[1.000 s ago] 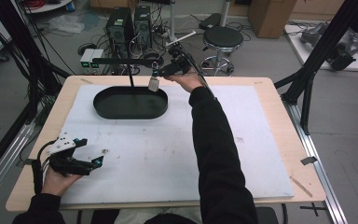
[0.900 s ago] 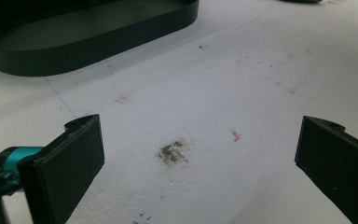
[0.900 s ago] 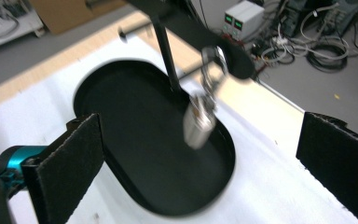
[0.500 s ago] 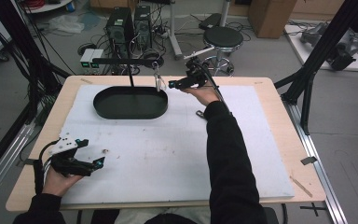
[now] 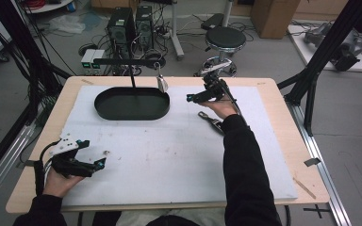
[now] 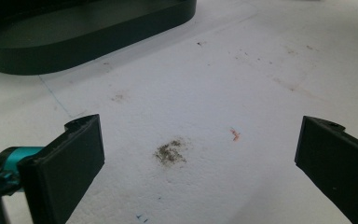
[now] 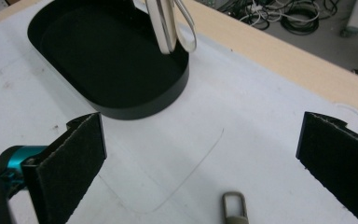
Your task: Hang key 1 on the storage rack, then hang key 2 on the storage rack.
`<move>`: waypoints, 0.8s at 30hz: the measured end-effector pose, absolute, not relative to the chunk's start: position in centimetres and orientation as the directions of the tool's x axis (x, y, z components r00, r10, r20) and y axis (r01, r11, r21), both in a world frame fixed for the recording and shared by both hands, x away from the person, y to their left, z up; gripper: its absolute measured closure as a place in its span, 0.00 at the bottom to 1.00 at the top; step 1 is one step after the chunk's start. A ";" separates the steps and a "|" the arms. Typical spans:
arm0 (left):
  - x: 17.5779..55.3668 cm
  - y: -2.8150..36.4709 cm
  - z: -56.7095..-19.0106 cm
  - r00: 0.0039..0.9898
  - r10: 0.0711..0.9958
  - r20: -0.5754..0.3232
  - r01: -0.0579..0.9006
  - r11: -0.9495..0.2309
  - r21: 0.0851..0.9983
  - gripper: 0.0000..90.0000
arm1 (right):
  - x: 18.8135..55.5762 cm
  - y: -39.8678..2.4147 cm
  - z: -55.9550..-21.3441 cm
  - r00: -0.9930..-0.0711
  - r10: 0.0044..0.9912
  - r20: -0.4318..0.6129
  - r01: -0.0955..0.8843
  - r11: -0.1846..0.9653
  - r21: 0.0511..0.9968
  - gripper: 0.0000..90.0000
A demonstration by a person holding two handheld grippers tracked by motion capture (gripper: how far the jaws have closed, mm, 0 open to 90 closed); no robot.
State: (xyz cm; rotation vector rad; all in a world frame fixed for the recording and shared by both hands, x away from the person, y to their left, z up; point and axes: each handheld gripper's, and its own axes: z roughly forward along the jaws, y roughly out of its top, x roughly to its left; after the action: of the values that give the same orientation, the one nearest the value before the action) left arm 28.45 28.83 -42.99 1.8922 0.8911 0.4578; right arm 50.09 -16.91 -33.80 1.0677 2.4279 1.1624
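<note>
Your right gripper [image 5: 195, 97] has pulled back from the hanging silver carabiner [image 5: 162, 84], fingers wide and empty. Next, reach for the tan clip [image 7: 234, 210] on the desk; left fingers rest wide too.

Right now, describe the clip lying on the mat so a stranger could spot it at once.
Start at the black oval tray on the white mat. Go to the tray's right, just past the right gripper. The carabiner clip lies flat there beside the sleeve, unlike the silvery clip that hangs from the stand's bar above the tray.
</note>
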 end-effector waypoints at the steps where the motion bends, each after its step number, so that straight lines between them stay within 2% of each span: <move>1: 28.4 28.8 -43.0 0.663 0.746 -0.059 0.386 -0.273 0.881 0.02 | 50.1 -16.9 -33.8 -0.702 0.707 0.088 0.511 0.415 0.753 0.01; 24: 28.3 28.7 -42.9 0.664 0.746 -0.056 0.384 -0.276 0.881 0.02 | 48.5 -19.1 -37.6 -0.712 0.699 0.064 0.537 0.484 0.690 0.01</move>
State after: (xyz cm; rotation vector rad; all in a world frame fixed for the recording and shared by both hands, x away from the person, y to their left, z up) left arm 28.34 28.70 -42.92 1.8944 0.8879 0.4607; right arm 48.52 -19.05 -37.58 1.0616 2.5049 1.0445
